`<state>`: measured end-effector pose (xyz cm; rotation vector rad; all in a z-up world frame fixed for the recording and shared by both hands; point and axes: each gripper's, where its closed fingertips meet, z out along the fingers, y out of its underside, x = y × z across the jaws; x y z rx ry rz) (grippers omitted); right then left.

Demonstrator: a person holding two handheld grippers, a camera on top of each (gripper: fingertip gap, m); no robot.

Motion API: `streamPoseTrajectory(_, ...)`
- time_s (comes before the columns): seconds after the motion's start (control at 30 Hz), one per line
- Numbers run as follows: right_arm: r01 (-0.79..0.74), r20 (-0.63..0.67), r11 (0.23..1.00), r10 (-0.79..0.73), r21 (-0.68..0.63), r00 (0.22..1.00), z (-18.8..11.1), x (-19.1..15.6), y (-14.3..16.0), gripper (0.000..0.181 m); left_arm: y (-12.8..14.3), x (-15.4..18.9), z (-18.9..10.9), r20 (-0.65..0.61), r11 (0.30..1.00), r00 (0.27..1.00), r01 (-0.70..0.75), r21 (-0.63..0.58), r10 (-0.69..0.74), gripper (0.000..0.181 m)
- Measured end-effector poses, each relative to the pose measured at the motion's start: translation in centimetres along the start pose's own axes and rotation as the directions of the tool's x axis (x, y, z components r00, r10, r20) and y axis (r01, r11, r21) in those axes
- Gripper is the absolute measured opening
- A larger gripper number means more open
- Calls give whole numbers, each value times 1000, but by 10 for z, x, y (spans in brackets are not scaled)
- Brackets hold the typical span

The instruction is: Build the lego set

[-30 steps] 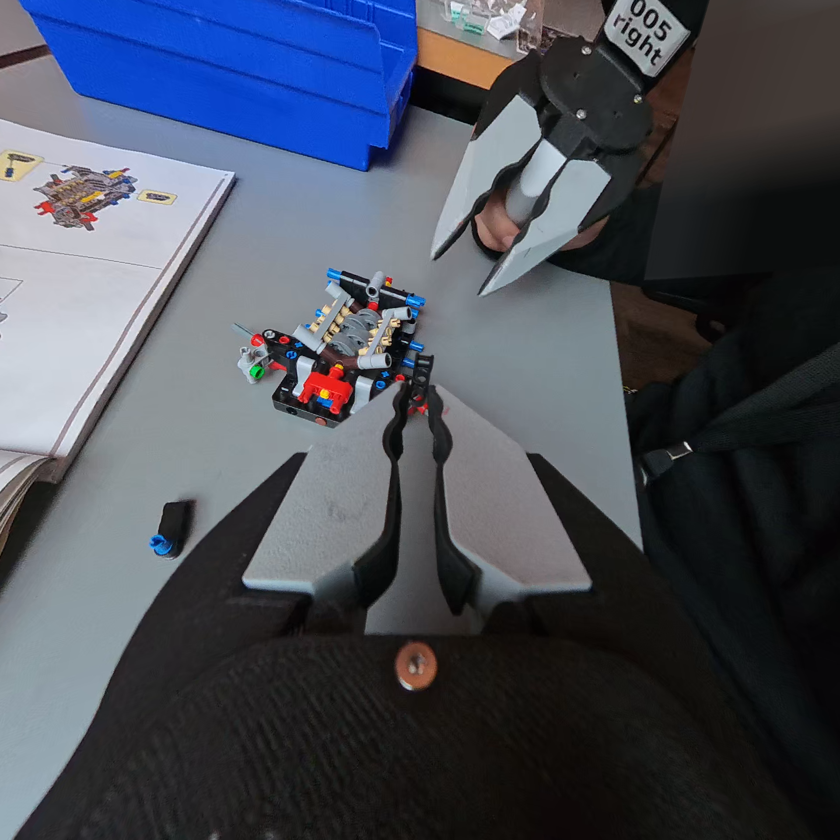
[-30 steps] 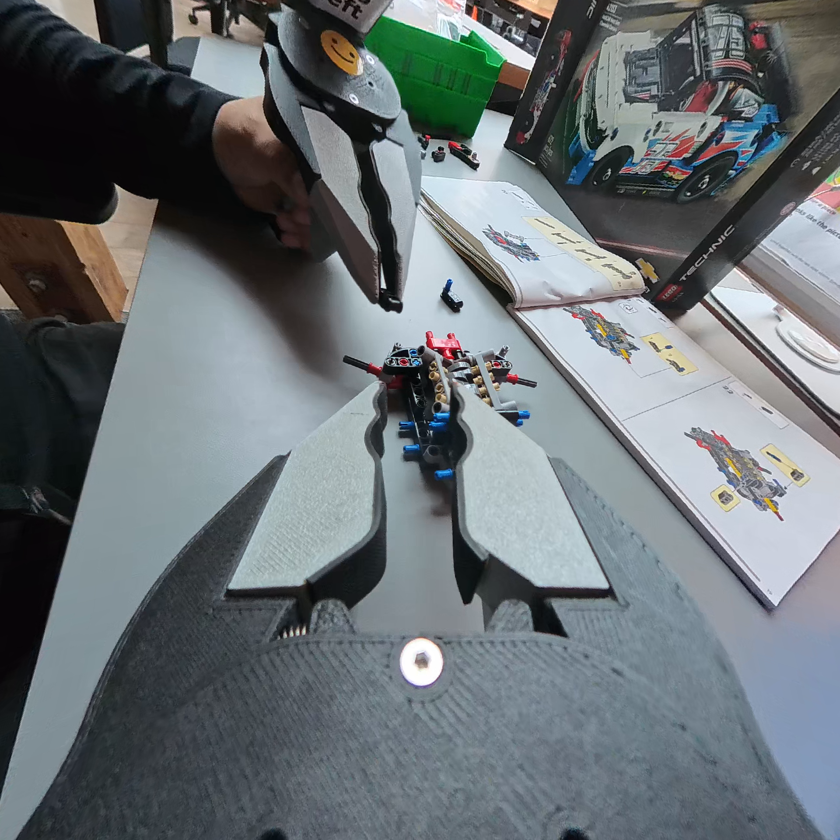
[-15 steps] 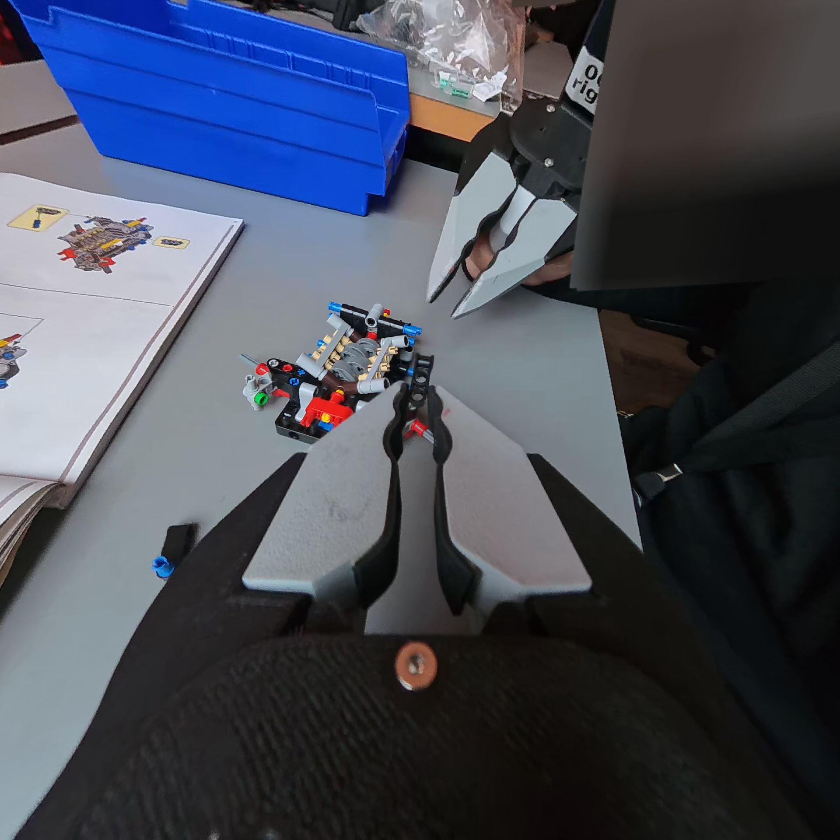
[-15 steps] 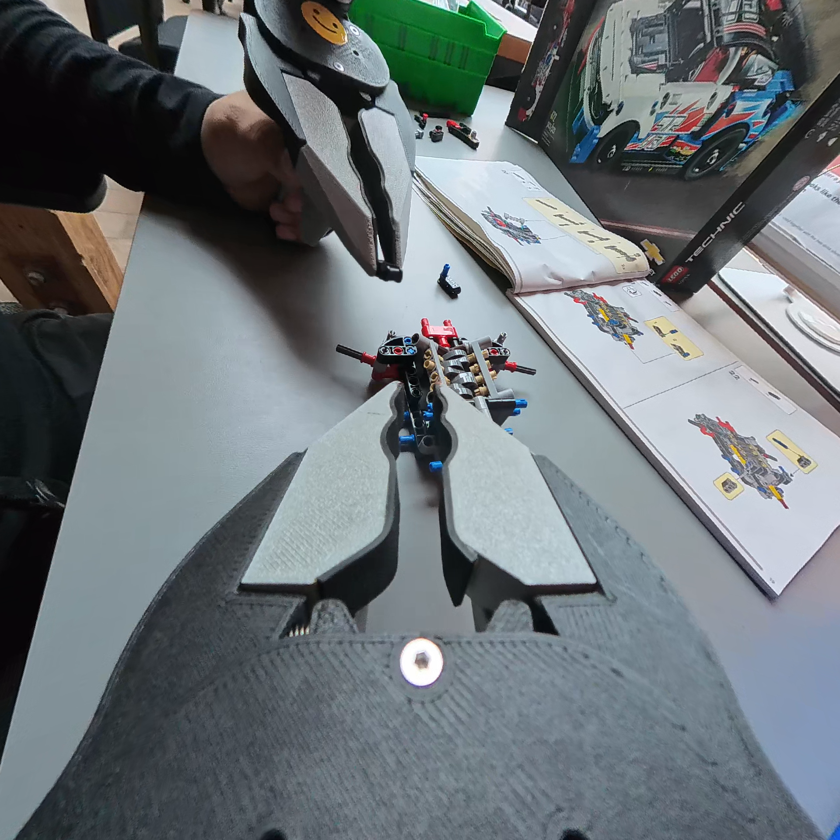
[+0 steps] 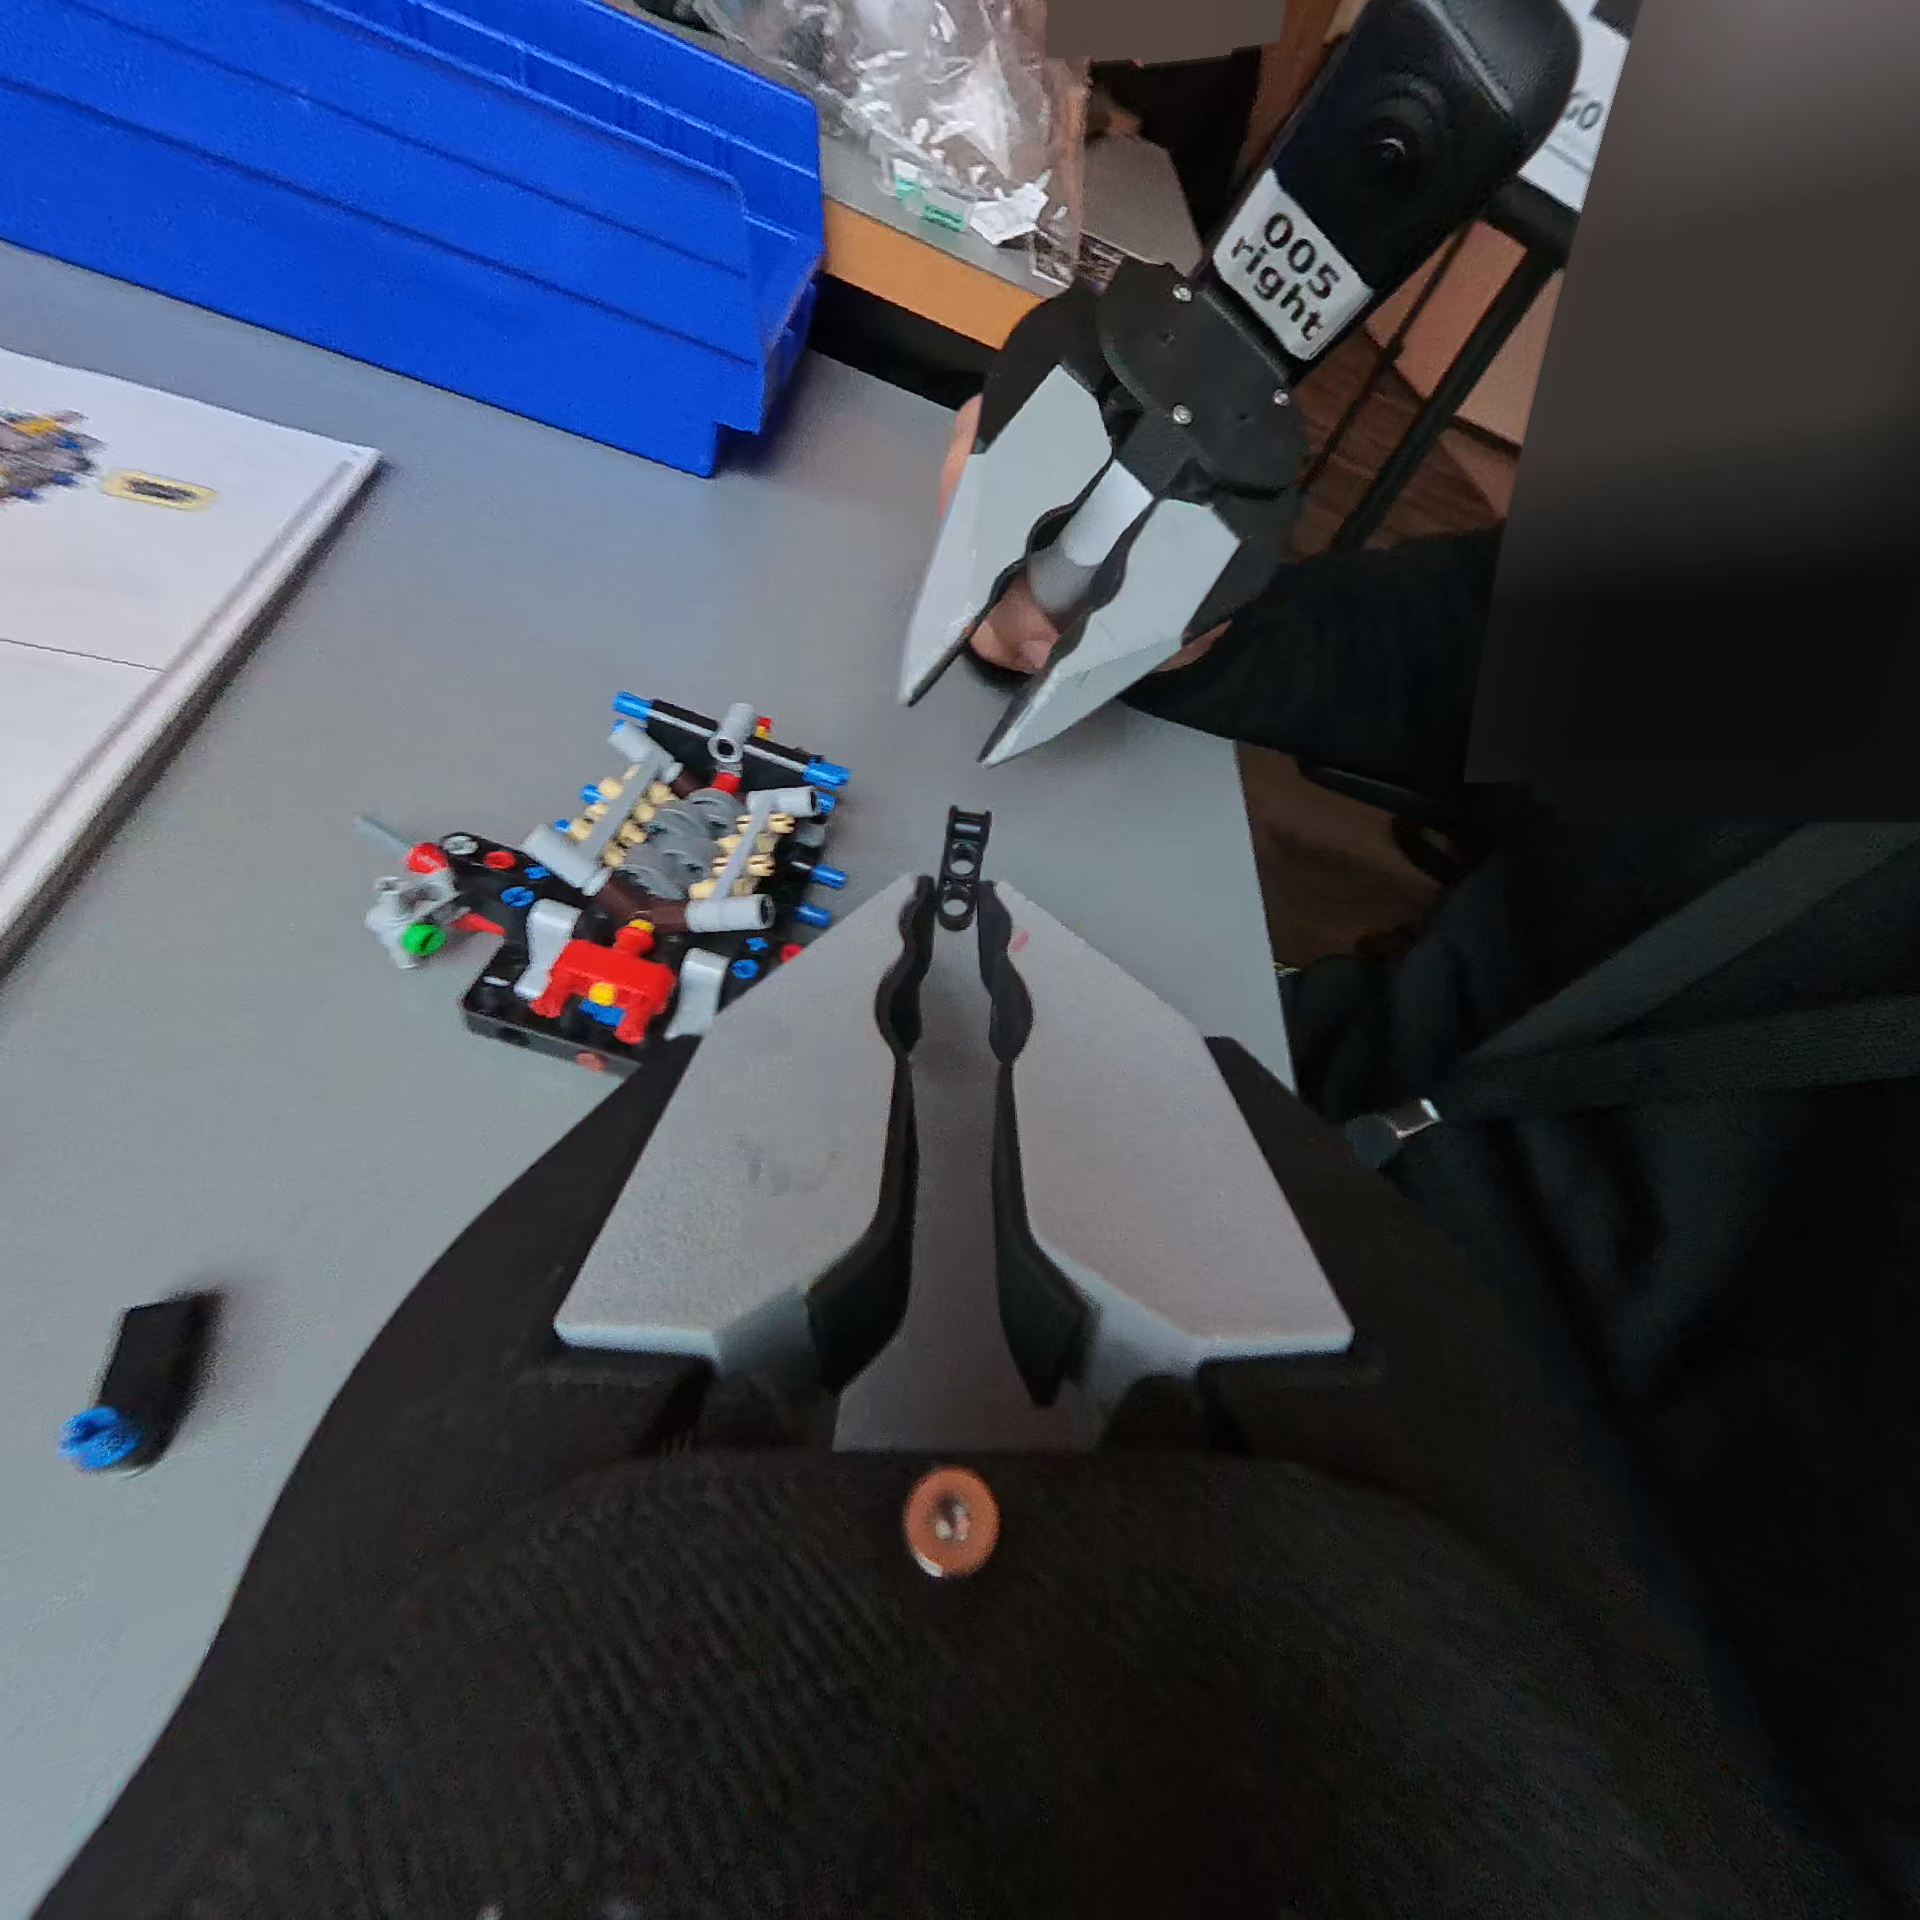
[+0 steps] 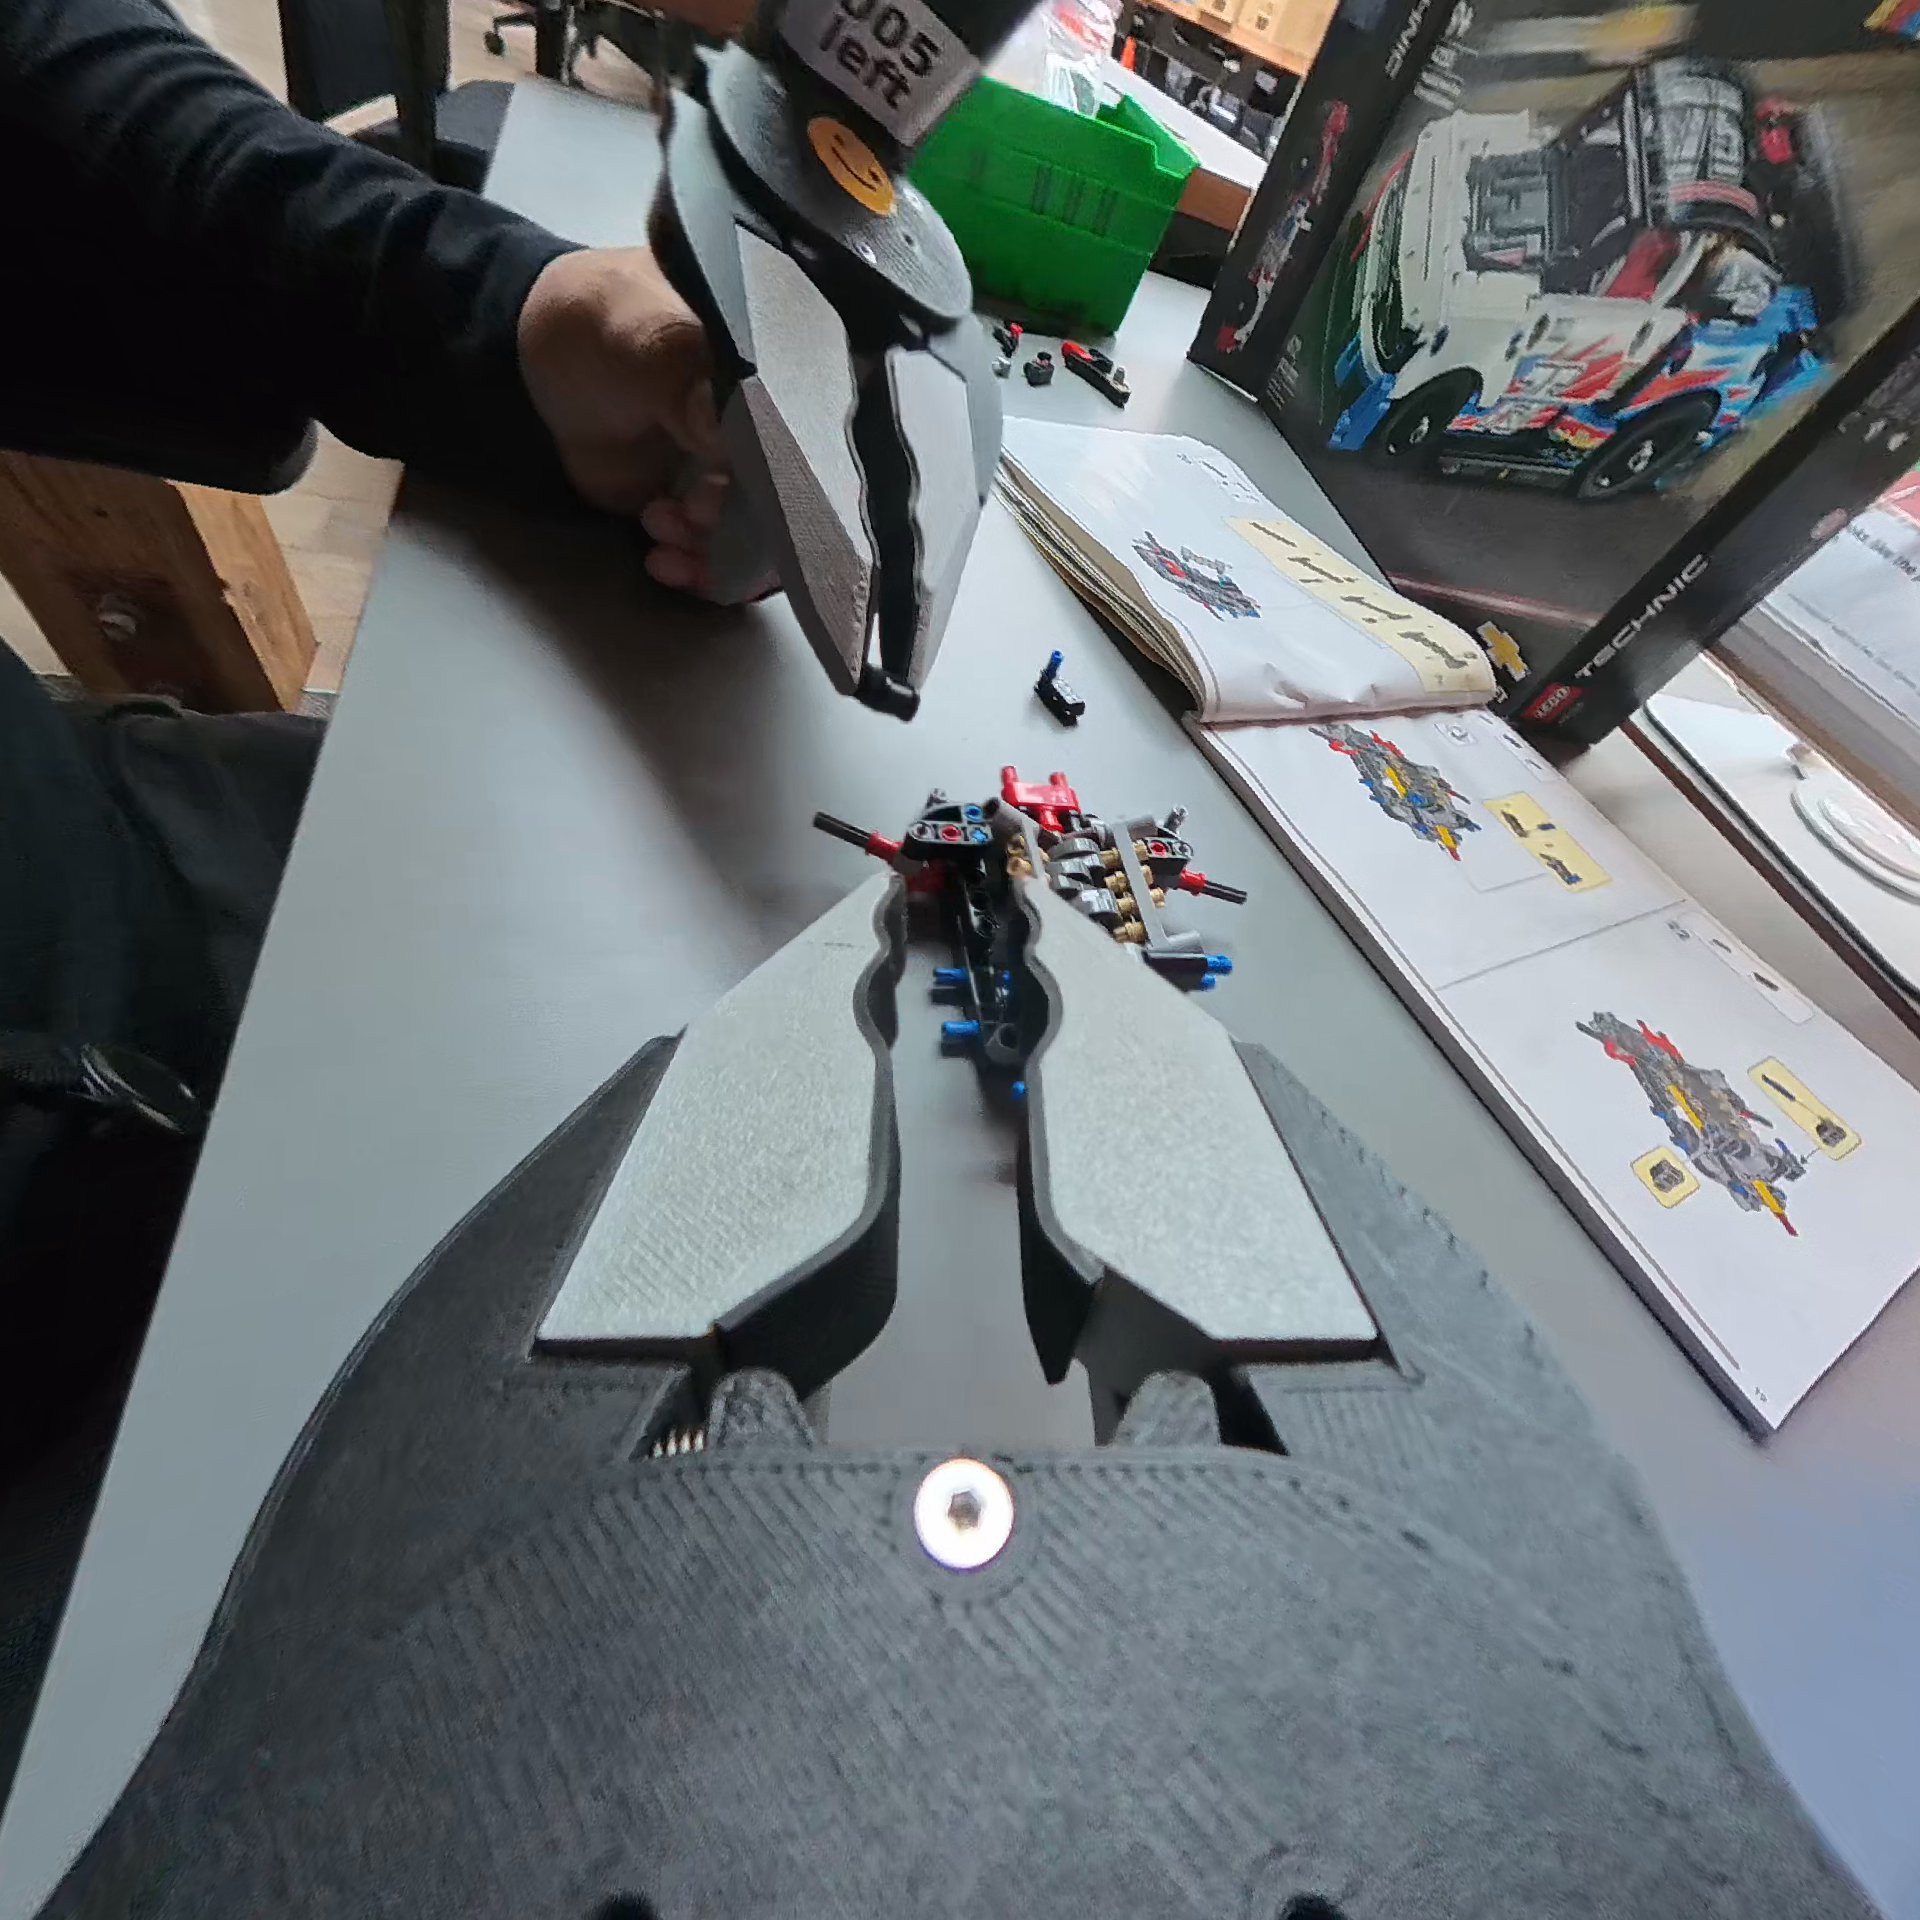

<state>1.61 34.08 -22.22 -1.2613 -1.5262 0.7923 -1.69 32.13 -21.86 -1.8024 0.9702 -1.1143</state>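
Note:
The partly built lego assembly [image 5: 644, 883] lies flat on the grey table [image 5: 312, 1143], black frame with grey, red, tan and blue parts. My left gripper [image 5: 956, 896] is shut on a small black beam [image 5: 962, 857] that sticks out past its tips, just right of the assembly and above the table. In the right wrist view this gripper [image 6: 885, 681] hangs above the assembly [image 6: 1081, 873] with the beam [image 6: 889, 694] at its tip. My right gripper [image 6: 958, 891] is open and empty, pointing at the assembly's near end; it also shows in the left wrist view [image 5: 951, 727], beyond the assembly.
A black piece with a blue pin [image 5: 145, 1371] lies loose by the open instruction booklet [image 6: 1455, 883]. A blue bin [image 5: 416, 208], a green bin [image 6: 1039, 208], the set's box [image 6: 1558, 260] and loose parts [image 6: 1060, 364] stand around. The table's edge [image 5: 1262, 935] is close on the right. About 5 cm separates my left fingertips from my right.
My left gripper has carried the black beam off to the right of the assembly. My right gripper's fingers narrowed, then spread a little again. The assembly has not moved.

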Motion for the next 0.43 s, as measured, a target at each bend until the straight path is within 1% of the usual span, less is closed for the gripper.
streamPoseTrajectory(0.13, 11, 11, 998, -12, 58, 1000, -2, -11, -15, 16, -7, 21, 7, -131, 995, 987, 97, 21, -94, 5)
streamPoseTrajectory(0.2, -23, 31, 995, 20, 93, 999, -4, -17, -23, 17, -13, 35, 9, -240, 982, 956, 186, 39, -171, 5)
streamPoseTrajectory(0.3, -84, 55, 987, 77, 136, 995, -12, -27, -39, 25, -28, 52, 10, -374, 942, 889, 322, 99, -264, 5)
streamPoseTrajectory(0.37, -94, -9, 985, 96, 144, 995, -18, -29, -46, 26, -35, 56, 13, -401, 912, 862, 389, 132, -310, 5)
streamPoseTrajectory(0.43, -102, -129, 990, 115, 102, 985, -22, -26, -44, 24, -43, 57, 16, -426, 865, 827, 471, 171, -366, 6)
